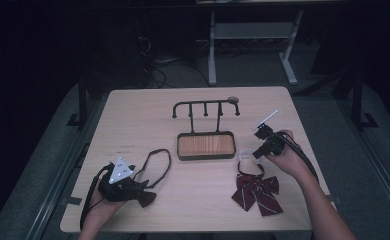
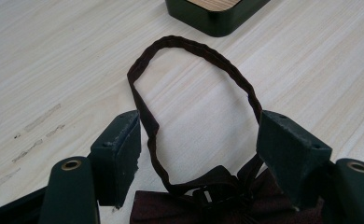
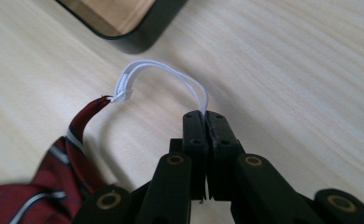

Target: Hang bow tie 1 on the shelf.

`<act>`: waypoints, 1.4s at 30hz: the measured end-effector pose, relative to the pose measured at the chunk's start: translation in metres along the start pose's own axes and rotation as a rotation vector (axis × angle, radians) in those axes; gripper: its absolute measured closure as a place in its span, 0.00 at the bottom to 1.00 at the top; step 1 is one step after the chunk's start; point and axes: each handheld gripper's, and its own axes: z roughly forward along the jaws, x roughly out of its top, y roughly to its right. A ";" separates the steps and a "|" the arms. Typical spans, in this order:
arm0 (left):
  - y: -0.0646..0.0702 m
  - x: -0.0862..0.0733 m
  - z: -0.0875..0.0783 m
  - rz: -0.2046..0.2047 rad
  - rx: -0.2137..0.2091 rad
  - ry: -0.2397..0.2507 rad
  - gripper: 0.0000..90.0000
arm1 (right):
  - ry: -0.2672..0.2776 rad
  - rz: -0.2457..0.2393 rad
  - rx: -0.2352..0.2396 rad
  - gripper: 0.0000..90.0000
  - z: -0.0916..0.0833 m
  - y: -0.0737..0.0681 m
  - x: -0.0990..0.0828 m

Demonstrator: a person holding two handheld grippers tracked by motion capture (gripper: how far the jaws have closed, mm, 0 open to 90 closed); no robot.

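A dark brown bow tie [image 2: 217, 200] lies at the table's near left, its thin strap [image 2: 194, 46] looped out toward the tray. My left gripper [image 2: 199, 135] is open, a jaw on either side of the strap just above the knot, touching nothing; from above it [image 1: 144, 192] sits over the bow [image 1: 148, 199]. A red striped bow tie [image 1: 257, 192] lies at the near right. My right gripper [image 3: 206, 116] is shut on its white elastic loop [image 3: 166, 70], which arches up from the red fabric [image 3: 54, 186]. In the high view that gripper [image 1: 248, 155] is just above the bow.
A dark stand with a wood-bottomed tray [image 1: 206, 157] and a rail of hooks [image 1: 205, 104] is at the table's centre, its corner close ahead of both grippers [image 2: 213, 23] [image 3: 138, 32]. A white desk frame [image 1: 248, 35] stands on the floor beyond the table.
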 end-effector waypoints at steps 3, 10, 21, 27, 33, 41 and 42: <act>0.001 0.000 0.000 -0.007 -0.002 -0.002 0.35 | 0.007 -0.013 0.002 0.97 -0.008 -0.002 0.000; 0.001 0.000 0.000 -0.004 -0.001 0.002 0.35 | 0.045 -0.045 0.018 0.97 -0.031 -0.010 0.002; 0.002 0.000 0.001 -0.010 -0.005 -0.001 0.35 | 0.081 -0.101 0.055 0.97 -0.056 -0.023 0.007; 0.002 0.000 0.002 -0.002 -0.006 -0.005 0.34 | 0.103 -0.128 0.047 0.97 -0.069 -0.032 0.010; 0.001 0.000 0.001 -0.001 -0.007 -0.009 0.34 | 0.122 -0.146 0.037 0.97 -0.080 -0.037 0.012; 0.001 0.000 0.001 0.005 -0.005 -0.010 0.34 | 0.144 -0.163 0.024 0.97 -0.095 -0.043 0.018; 0.001 0.000 0.001 -0.006 -0.005 -0.001 0.34 | 0.149 -0.168 0.016 0.97 -0.099 -0.044 0.020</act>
